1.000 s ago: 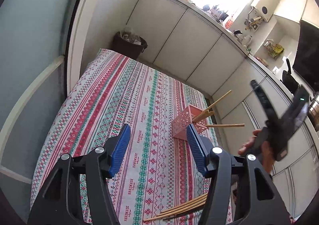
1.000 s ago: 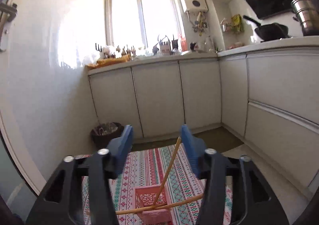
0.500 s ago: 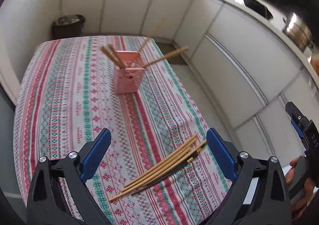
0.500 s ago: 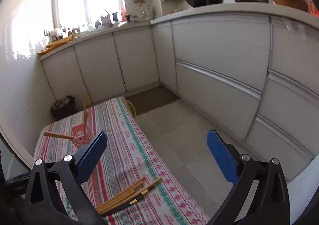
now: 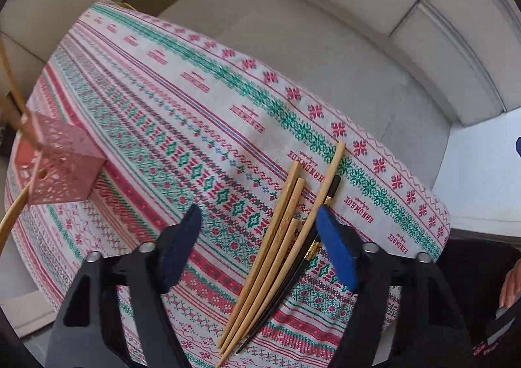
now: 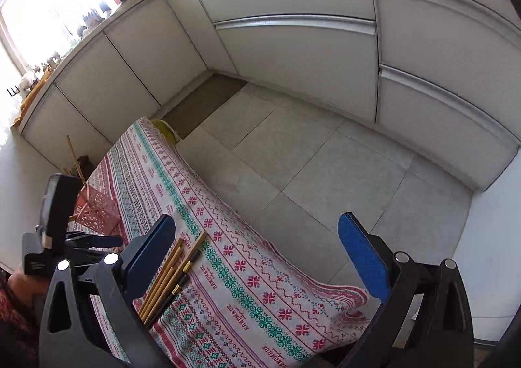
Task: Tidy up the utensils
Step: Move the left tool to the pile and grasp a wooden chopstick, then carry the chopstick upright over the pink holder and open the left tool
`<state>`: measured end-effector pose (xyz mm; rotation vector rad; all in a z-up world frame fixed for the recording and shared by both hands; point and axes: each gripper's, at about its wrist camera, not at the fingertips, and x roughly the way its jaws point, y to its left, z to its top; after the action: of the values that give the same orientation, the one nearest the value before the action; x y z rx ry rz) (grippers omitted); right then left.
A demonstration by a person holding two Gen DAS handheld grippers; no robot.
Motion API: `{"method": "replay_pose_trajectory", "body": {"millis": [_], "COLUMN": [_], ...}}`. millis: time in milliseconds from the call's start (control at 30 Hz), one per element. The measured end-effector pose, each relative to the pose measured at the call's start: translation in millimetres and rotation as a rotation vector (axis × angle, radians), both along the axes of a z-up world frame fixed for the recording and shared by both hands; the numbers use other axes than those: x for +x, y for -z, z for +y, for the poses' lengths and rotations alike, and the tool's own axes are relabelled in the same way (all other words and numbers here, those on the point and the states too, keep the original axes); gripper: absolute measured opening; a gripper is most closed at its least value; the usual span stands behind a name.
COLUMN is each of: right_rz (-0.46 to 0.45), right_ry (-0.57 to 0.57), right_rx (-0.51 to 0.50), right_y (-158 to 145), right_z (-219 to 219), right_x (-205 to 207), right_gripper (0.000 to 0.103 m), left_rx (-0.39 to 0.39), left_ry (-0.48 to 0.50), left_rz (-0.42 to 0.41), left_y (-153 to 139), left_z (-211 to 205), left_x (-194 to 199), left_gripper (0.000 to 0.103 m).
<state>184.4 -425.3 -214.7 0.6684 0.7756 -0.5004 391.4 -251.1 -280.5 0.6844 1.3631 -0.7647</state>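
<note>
White cupboards (image 6: 293, 52) ring a counter (image 5: 182, 114) with a red-and-green cloth. Chopsticks (image 5: 280, 231) — tan ones, plus dark ones — lie bunched between the wide-open left claw (image 5: 260, 244). Right claw (image 6: 257, 257) gapes too, empty.

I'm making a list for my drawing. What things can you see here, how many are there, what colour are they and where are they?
Loose chopsticks: about five wooden, one black, lying together on the tablecloth near its edge.
Holder: one, pink with holes, on the far part of the table.
Chopsticks in holder: a few, wooden, sticking out at angles.
Tablecloth: one, white with red and green patterns, covering the table.
Cupboards: white, along the walls.
Floor: grey tiles, beside the table.
Left gripper: black with blue pads, open, above the loose chopsticks.
Right gripper: black with blue pads, open, over the table edge.
</note>
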Motion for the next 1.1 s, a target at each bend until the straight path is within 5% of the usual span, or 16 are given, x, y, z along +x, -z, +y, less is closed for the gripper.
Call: {"method": "replay_pose_trajectory", "body": {"millis": [100,567,700,900,1000,1100], "right_rz": [0.004,0.012,0.023,0.047,0.077,0.174], "right_ry": [-0.014,-0.020,-0.011,-0.075,-0.194,-0.254], "right_rx": [0.014,0.065,0.069,0.099,0.124,0.197], "right_y": [2.5,10.3,13.1,18.5,22.2,37.8], "right_z": [-2.3,-13.2,-16.9,-9.5,8.9,28.1], "right_x": [1.0,3.4,4.2,22.1,48.9,82.6], "right_gripper": [0.097,0.097,0.097,0.097,0.095,0.081], "left_rx": [0.084,0.148,0.200,0.141,0.015,-0.125], "left_ry": [0.015,0.060,0.095,0.017,-0.102,-0.199], "left_rz": [0.008,0.041,0.048,0.035,0.008,-0.033], "left_y": [23.7,40.1,54.8,53.0,28.2,-8.7], "left_z": [-10.5,-41.9,-54.1,-35.1,15.3,66.6], "left_x": [5.9,14.3,3.0,-1.2,-2.2,-8.2], "left_gripper": [0.041,0.032,0.015,0.009,0.009,0.008]}}
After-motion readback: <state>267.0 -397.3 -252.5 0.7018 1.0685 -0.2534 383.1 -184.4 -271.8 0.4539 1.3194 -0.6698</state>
